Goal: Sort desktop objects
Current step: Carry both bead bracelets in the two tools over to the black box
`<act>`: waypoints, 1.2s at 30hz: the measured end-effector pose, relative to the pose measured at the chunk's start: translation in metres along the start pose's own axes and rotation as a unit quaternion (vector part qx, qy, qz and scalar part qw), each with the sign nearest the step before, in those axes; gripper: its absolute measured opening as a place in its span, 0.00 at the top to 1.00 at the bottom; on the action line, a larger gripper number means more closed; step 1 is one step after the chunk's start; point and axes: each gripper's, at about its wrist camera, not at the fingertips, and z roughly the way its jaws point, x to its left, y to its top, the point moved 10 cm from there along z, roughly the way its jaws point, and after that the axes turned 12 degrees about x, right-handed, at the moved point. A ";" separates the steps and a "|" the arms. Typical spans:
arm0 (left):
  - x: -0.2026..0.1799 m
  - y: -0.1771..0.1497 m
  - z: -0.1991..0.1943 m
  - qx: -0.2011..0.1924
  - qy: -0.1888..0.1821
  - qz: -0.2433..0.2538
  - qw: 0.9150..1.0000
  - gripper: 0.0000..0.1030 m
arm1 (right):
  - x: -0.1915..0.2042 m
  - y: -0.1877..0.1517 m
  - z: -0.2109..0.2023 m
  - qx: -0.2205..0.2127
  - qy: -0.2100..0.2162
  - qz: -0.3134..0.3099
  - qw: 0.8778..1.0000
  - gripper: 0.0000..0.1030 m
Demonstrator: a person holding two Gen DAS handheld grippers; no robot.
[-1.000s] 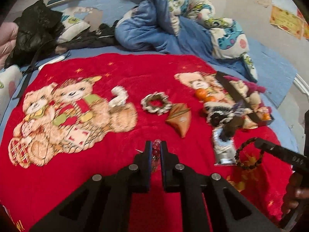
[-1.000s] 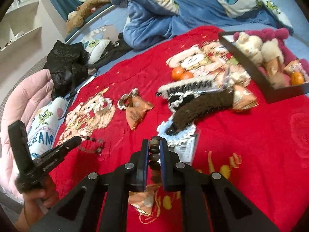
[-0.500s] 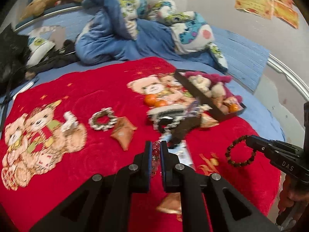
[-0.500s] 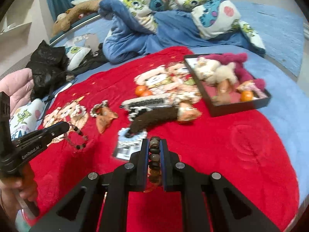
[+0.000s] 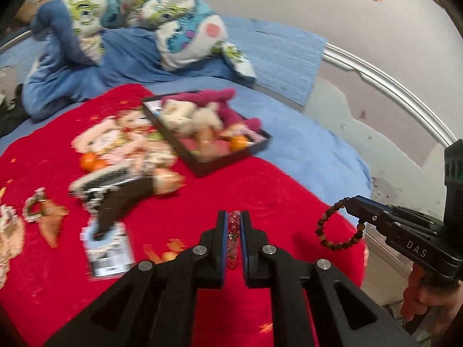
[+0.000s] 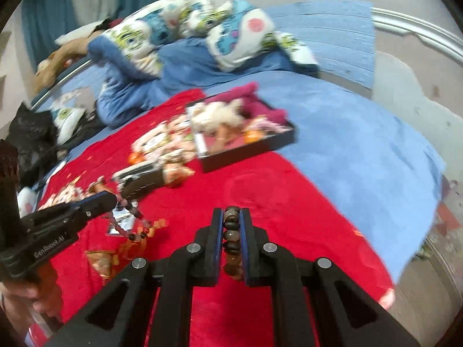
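**Left wrist view: two bracelets in the air, tray ahead**

Clamped tight between the fingers of the left gripper [image 5: 234, 217]: a red bead bracelet [image 5: 233, 237], raised above the red blanket [image 5: 275, 188]. Gripped in the same way by the right gripper [image 6: 232, 212], at about 3 o'clock from the left one: a brown bead bracelet [image 6: 232, 231], hanging as a loose loop under the closed tips. No gap seen in either pair of fingers beyond the beads themselves.

Lay at about 11 o'clock from both grippers, well apart from them: the black tray [image 5: 231, 162], with plush toys [image 5: 188, 118] already inside. At about 10 o'clock, nearer than the tray: a heap of loose things [image 5: 124, 179] on the blanket, too blurred to name one by one.

Judged from the task: most likely the carry of both bracelets to the tray, not yet completed.

How to do it well:
- Called for a steady squeeze on both sides until right above the tray, because round beads slip easily.
- Better to go high over the heap, so as not to catch the hanging loop on it.
- Wise to send one gripper in first, to avoid a collision over the narrow tray.
- Best to aim for a bare corner beside the plush toys, then lower before releasing, not drop from above.
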 end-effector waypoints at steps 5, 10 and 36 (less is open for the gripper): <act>-0.049 0.009 0.020 0.008 -0.018 0.016 1.000 0.92 | -0.050 -0.006 -0.019 -0.005 -0.017 0.034 0.999 0.89; -0.074 0.013 0.029 0.009 -0.022 0.012 1.000 0.92 | -0.075 -0.006 -0.025 -0.001 -0.015 0.036 0.999 0.89; -0.040 0.065 0.042 0.006 0.034 -0.038 0.999 0.92 | -0.024 0.078 0.012 0.008 0.075 -0.051 0.996 0.89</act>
